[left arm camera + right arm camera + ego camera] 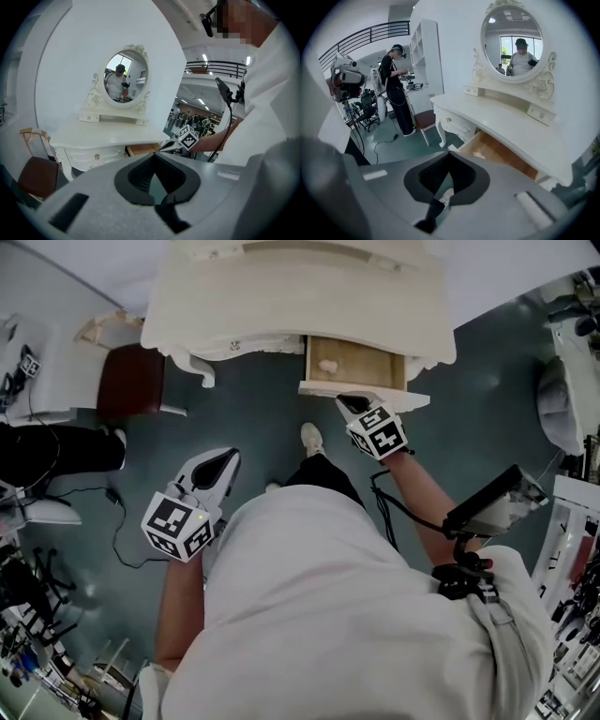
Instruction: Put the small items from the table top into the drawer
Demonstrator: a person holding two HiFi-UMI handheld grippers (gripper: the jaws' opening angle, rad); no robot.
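Drawer (354,363) of bare pale wood stood pulled out from the white, scroll-edged dressing table (281,296) at the top centre of the head view, with a small pale lump (328,365) lying at its left end. The right gripper (352,405), jaws closed and empty, hung just below the drawer's front lip. The left gripper (223,463), at lower left over the grey-green floor (253,409), likewise had its jaws together on nothing. A round, ornately framed mirror (125,77) topped the table, and a brown-cushioned seat (131,381) stood at the left.
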